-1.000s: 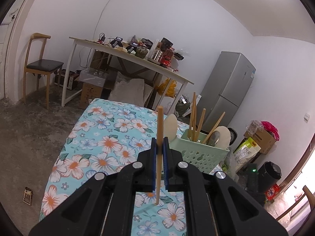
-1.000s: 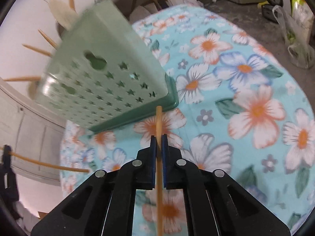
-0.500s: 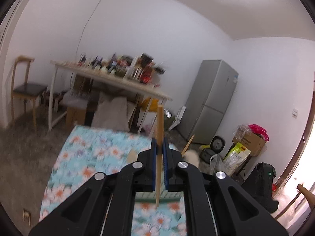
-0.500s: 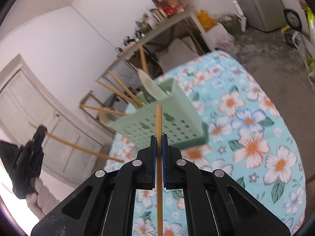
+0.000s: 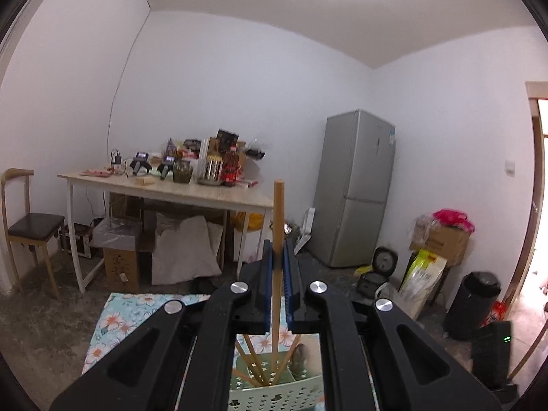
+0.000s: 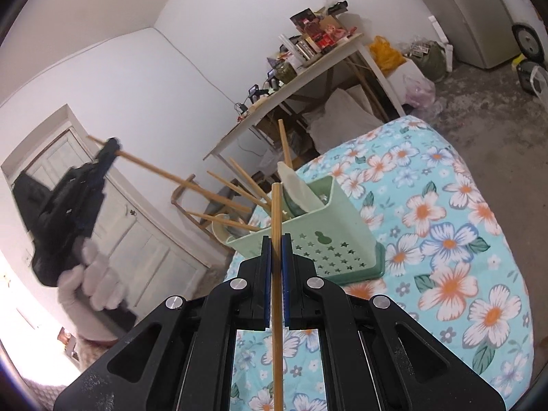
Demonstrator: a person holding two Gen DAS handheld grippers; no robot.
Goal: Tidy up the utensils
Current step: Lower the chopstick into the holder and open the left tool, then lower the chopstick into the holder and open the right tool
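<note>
L wrist view: left tool (image 5: 278,274) clamped on a wooden chopstick (image 5: 278,226) held upright between its blue pads, top end well above the pads, lower end hanging over the pale green utensil basket (image 5: 274,395) at the bottom edge; more chopsticks and a spoon stand in that basket; floral cloth (image 5: 126,311) shows beneath; bkgd has a cluttered wooden bench (image 5: 171,188), grey fridge (image 5: 356,188), chair (image 5: 30,222). R wrist view: right tool (image 6: 276,267) clamped on another chopstick (image 6: 276,239), running straight along the pads; basket (image 6: 328,233) stands on the flowered cloth (image 6: 445,239) just beyond the tips, holding slanted chopsticks and a pale spoon (image 6: 294,185); at left a gloved hand (image 6: 92,284) holds the left tool (image 6: 109,152) w/ its chopstick (image 6: 164,174) angled toward the basket.
</note>
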